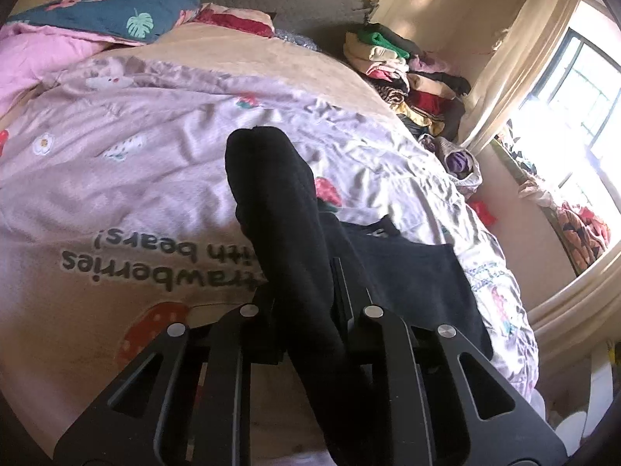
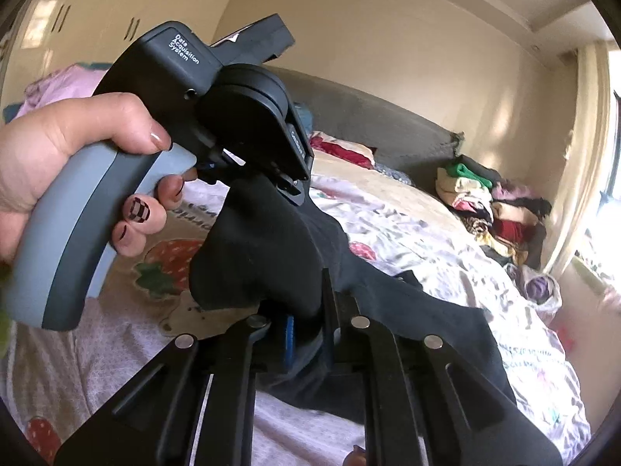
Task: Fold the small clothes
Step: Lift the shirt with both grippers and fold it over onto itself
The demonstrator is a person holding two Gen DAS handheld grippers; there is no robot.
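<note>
Above the bed, the left gripper has its jaws closed tight on a black sock, which runs up between the fingers and stands out past their tips, its rounded end free in the air. Under and to the right of it a dark garment lies flat on the strawberry-print cover. The right gripper pinches the same black sock lower down — jaws drawn in on the cloth, a blue pad showing between them. Only the right wrist view takes in the left gripper's body from outside, gripped by the person's left hand with patterned nails, its tip biting the sock's upper edge. Both views show the heap of folded clothes at the bed's far right, near the headboard — the window shows clearly only from the left.
</note>
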